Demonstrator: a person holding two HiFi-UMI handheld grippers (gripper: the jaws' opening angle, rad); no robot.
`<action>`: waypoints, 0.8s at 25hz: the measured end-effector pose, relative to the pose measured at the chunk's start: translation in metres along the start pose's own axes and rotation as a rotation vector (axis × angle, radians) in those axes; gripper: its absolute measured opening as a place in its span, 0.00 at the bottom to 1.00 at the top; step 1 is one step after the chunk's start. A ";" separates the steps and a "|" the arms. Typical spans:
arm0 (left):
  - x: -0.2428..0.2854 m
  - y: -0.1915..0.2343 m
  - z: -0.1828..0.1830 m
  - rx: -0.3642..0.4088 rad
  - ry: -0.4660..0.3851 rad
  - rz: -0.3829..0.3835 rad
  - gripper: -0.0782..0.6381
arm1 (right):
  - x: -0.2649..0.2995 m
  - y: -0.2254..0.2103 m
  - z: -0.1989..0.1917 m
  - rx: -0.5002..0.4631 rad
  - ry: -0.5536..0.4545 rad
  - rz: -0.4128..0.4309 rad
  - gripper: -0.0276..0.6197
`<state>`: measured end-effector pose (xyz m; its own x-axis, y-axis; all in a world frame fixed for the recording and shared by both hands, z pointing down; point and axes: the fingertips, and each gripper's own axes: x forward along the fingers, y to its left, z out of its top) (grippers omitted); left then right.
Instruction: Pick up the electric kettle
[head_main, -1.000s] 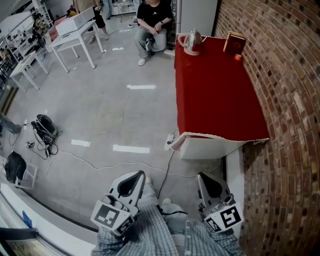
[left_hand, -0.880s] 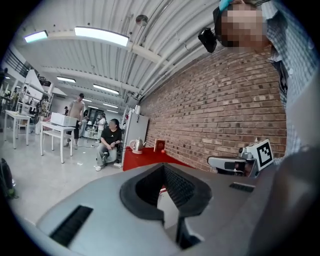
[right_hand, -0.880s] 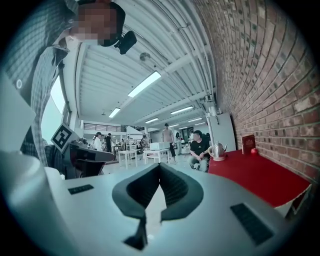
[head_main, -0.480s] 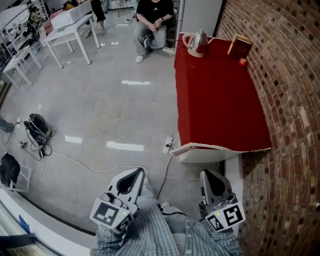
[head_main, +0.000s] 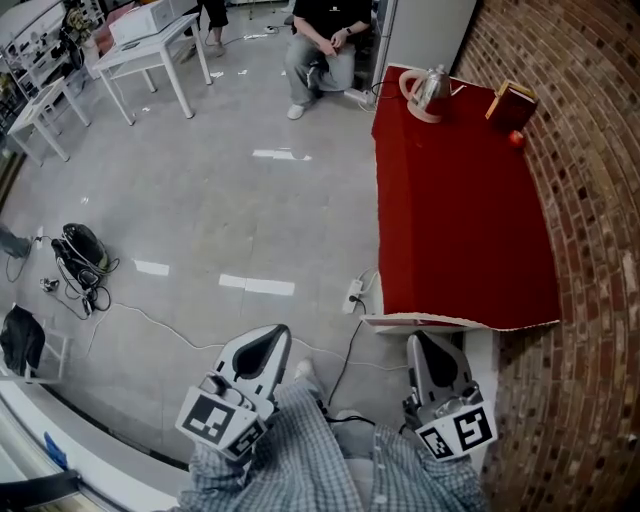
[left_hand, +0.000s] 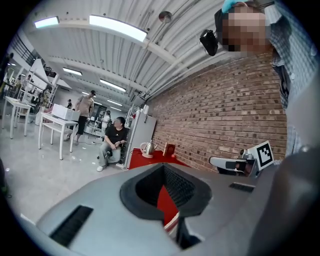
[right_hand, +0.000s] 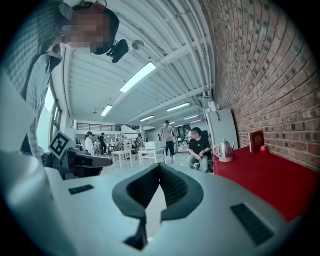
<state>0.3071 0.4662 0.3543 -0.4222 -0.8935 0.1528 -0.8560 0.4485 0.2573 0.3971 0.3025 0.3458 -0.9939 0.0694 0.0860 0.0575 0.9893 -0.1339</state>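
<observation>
The steel electric kettle (head_main: 430, 88) stands on its base at the far left corner of a table draped in red cloth (head_main: 460, 220). It also shows small and distant in the left gripper view (left_hand: 148, 148) and in the right gripper view (right_hand: 225, 150). My left gripper (head_main: 268, 342) and right gripper (head_main: 425, 345) are held low near my body, short of the table's near edge and far from the kettle. Both are shut and empty; the left gripper (left_hand: 162, 166) and right gripper (right_hand: 160, 166) show their jaws closed together.
A red book (head_main: 508, 102) and a small red ball (head_main: 516, 139) sit by the brick wall (head_main: 590, 250). A person (head_main: 325, 40) sits beyond the table. A power strip (head_main: 353, 293) and cable lie on the floor by the table; white tables (head_main: 150, 45) stand at far left.
Both grippers have moved forward across the floor toward the red table, whose near edge now sits closer to them. The jaws have stayed shut.
</observation>
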 end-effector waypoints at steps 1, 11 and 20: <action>0.001 0.007 0.003 0.004 0.000 -0.002 0.12 | 0.008 0.000 0.001 0.005 0.001 -0.006 0.05; -0.007 0.083 0.016 0.015 -0.021 0.032 0.12 | 0.084 0.032 0.006 -0.041 -0.007 0.031 0.05; -0.001 0.098 0.019 0.015 -0.028 0.022 0.12 | 0.099 0.036 0.005 -0.070 0.009 0.017 0.05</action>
<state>0.2180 0.5110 0.3608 -0.4489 -0.8838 0.1318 -0.8508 0.4678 0.2394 0.3008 0.3441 0.3445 -0.9918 0.0870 0.0936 0.0810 0.9945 -0.0661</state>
